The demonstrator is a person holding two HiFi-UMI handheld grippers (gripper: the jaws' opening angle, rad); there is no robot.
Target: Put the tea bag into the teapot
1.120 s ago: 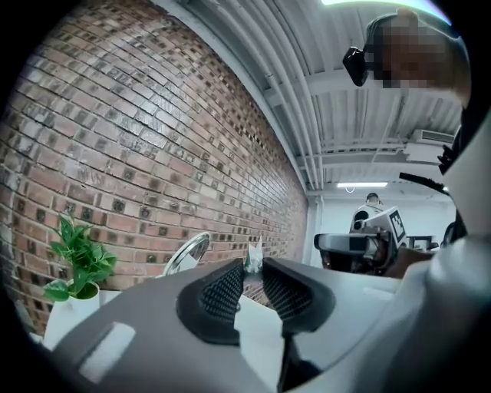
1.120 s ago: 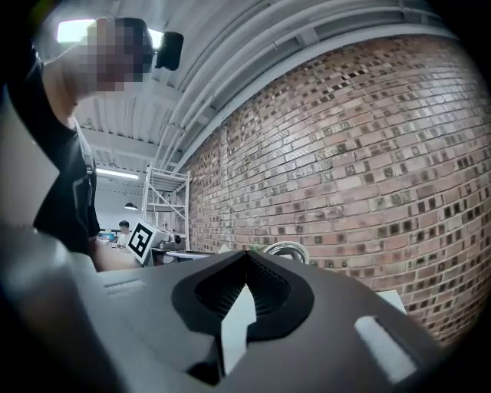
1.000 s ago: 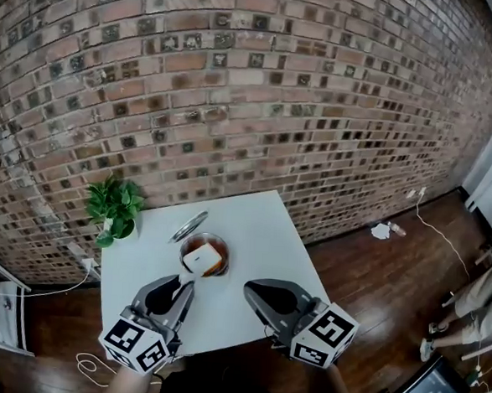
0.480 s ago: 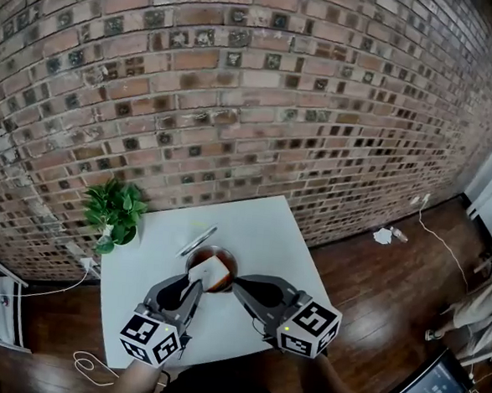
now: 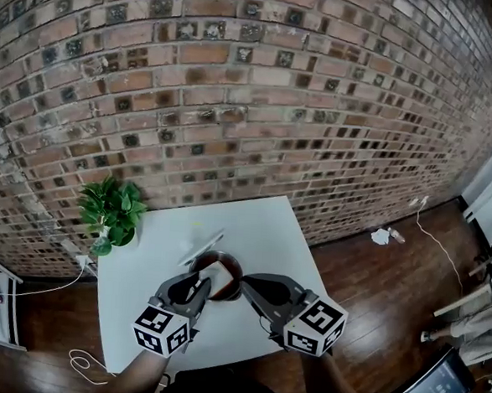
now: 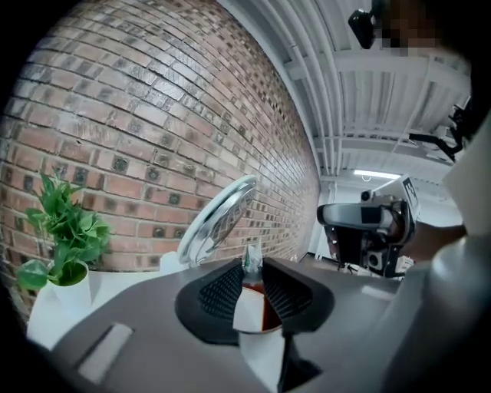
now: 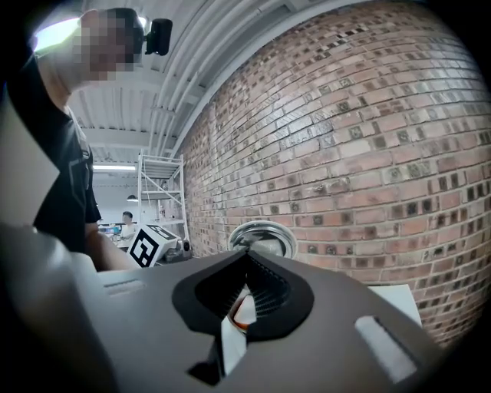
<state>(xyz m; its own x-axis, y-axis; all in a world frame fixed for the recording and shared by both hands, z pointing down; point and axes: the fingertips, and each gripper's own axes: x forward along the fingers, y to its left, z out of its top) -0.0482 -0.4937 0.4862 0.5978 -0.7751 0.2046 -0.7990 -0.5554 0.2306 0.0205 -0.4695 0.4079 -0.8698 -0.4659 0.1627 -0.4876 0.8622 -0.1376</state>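
Note:
A glass teapot [image 5: 231, 270] of brown tea stands lidless on the white table [image 5: 260, 230]. My left gripper [image 5: 205, 283] is shut on a white tea bag [image 5: 215, 273], which hangs over the teapot's mouth. In the left gripper view the tea bag [image 6: 249, 307] is pinched between the pads, its green-tipped end [image 6: 251, 257] sticking up, with brown tea just behind it. My right gripper [image 5: 247, 282] hovers at the teapot's right rim, jaws together and empty. The right gripper view shows a sliver of the teapot [image 7: 244, 311] below its closed tips.
The teapot's round metal lid [image 5: 202, 249] lies tilted on the table just behind the teapot. A potted green plant [image 5: 110, 211] stands at the table's back left corner. A brick wall [image 5: 235, 107] rises behind. On the wooden floor lie cables [image 5: 432, 234].
My left gripper has carried the tea bag right and forward to sit over the teapot. My right gripper has moved left, up to the teapot's rim.

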